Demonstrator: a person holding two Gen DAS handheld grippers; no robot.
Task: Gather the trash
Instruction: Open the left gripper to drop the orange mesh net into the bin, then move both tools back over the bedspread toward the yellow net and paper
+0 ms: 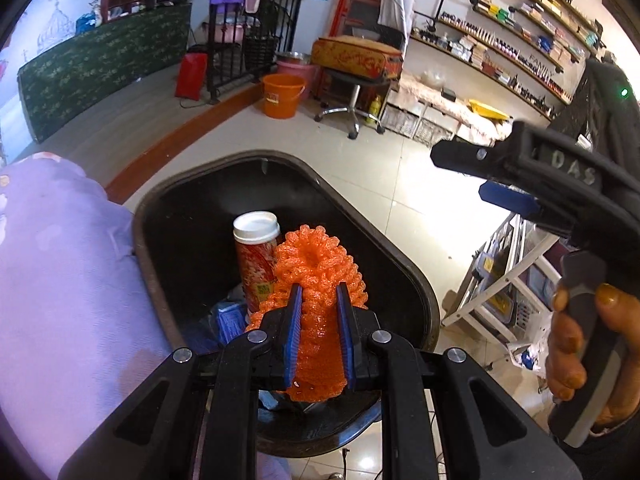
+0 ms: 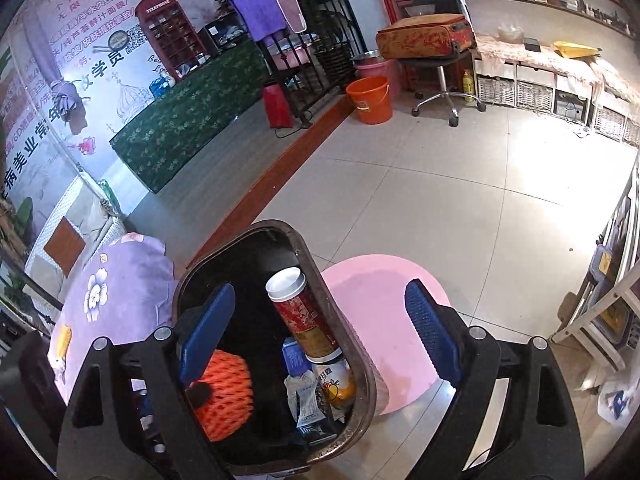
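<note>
In the left wrist view, the left gripper (image 1: 318,300) has its two blue pads pressed in on an orange foam net (image 1: 318,276), the jaws narrowed to the width of that net. The net hangs over the open mouth of a black bin (image 1: 400,256), above the middle of it. Inside the bin, a red can (image 1: 256,256) with a white lid leans just beside the net, toward the bin's left wall, and a blue packet (image 1: 230,318) lies lower down at the near left. A purple flowered cloth (image 1: 60,280) touches the bin's left rim. Over the tiled floor (image 1: 400,172) past the bin's right rim, the right gripper (image 1: 484,176) shows side-on, held by a hand (image 1: 576,344); from this angle the gap between its jaws cannot be told. An orange bucket (image 1: 282,94) stands well apart across the floor.

In the right wrist view, the right gripper (image 2: 320,322) has its jaws spread wide with nothing between the pads. It hovers over the bin (image 2: 360,360), one pad above the bin's left side and the other above a pink round mat (image 2: 380,320) that lies against the bin's right wall. The foam net (image 2: 224,396) appears at the bin's near left edge, partly hidden by a dark part of the left gripper. The red can (image 2: 306,316) leans against the right wall, with an orange-labelled can (image 2: 338,386) and a crumpled wrapper (image 2: 308,400) beneath it.
</note>
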